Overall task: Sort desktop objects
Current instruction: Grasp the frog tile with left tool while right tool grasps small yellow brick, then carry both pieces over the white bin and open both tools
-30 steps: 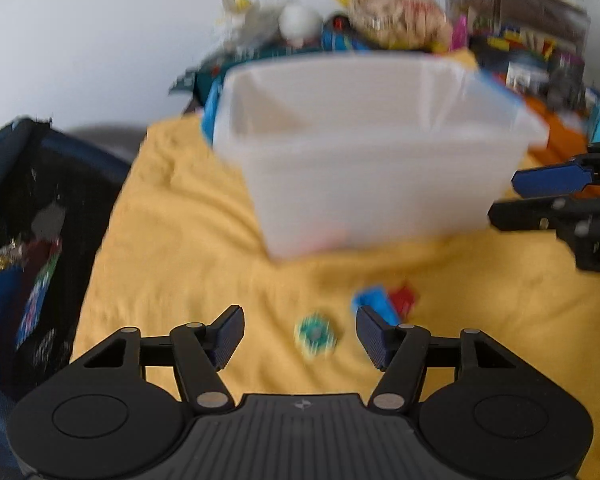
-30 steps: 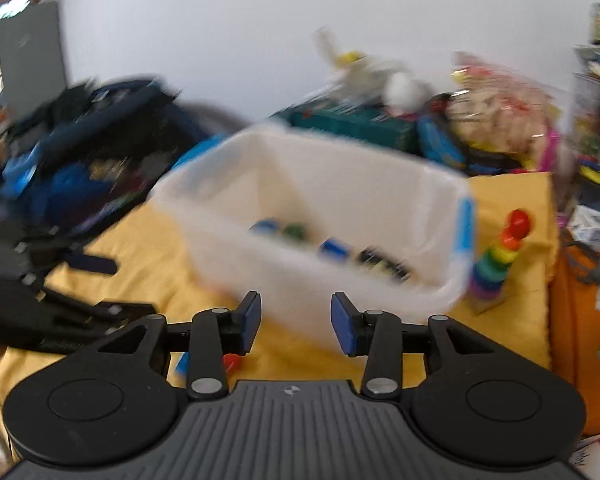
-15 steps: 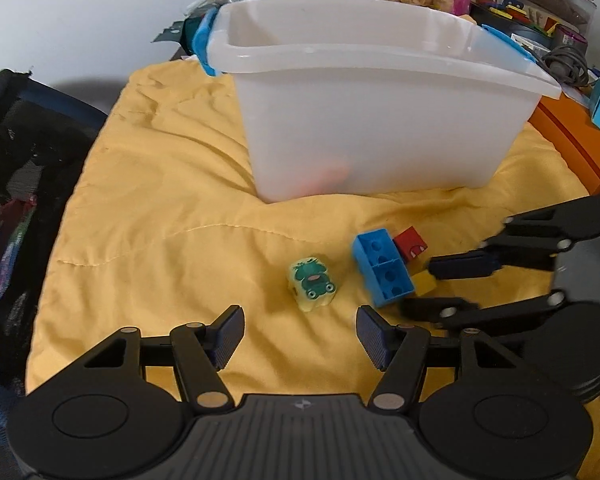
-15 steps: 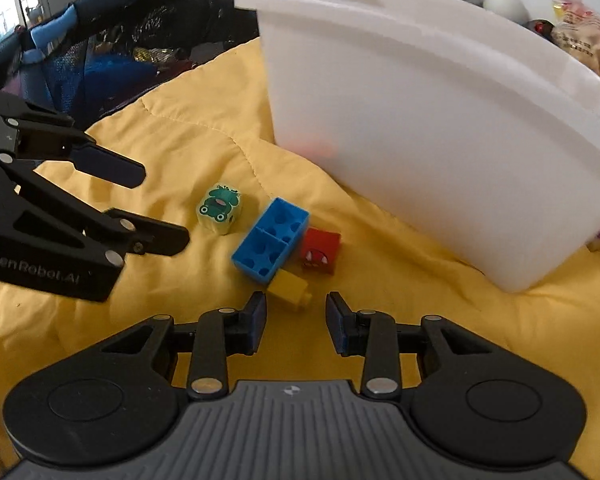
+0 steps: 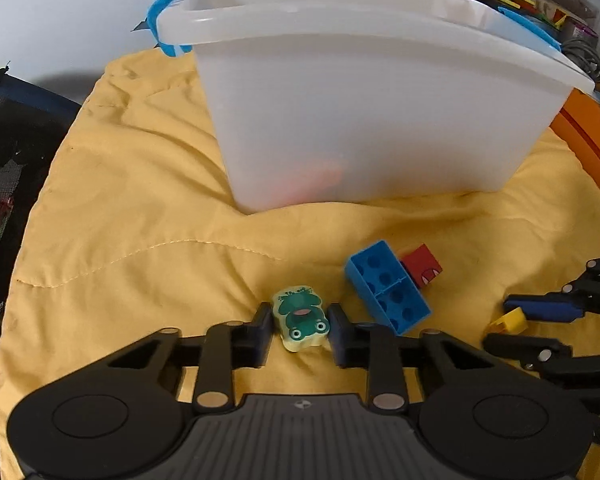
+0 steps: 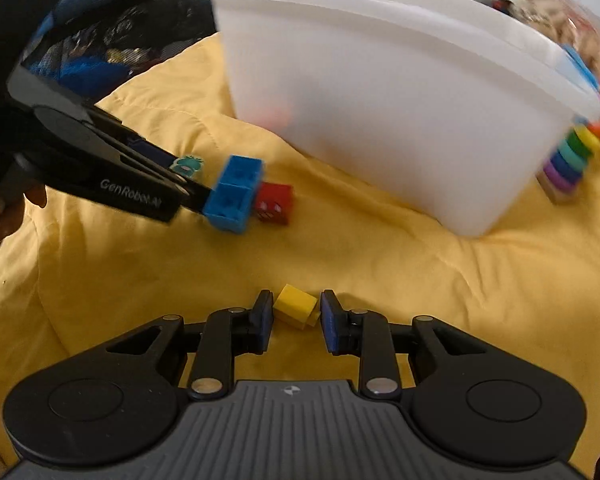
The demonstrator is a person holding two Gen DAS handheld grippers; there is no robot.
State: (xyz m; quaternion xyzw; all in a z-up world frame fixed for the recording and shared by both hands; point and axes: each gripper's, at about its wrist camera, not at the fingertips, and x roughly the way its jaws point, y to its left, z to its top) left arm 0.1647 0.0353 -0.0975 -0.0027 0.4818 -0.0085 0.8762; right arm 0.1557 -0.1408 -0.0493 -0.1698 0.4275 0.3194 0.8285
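A pale green frog block (image 5: 300,316) lies on the yellow cloth (image 5: 140,240) between the fingers of my left gripper (image 5: 300,328). Its jaws are closing and the pads sit against both sides of the block. A small yellow block (image 6: 294,304) lies between the fingers of my right gripper (image 6: 296,312). Those jaws are closing too, with a sliver of gap still showing at the right pad. A blue brick (image 5: 386,292) and a red block (image 5: 422,266) lie side by side between the two grippers. The white plastic bin (image 5: 360,100) stands just behind them.
A rainbow ring stacker (image 6: 572,156) stands to the right of the bin. An orange box (image 5: 592,140) borders the cloth's right edge. A dark mesh bag (image 5: 4,152) lies along the left. Toys and packets pile up behind the bin.
Both grippers have sunk to the cloth. The left jaws have narrowed onto the frog block, and the right jaws have narrowed around the yellow block.
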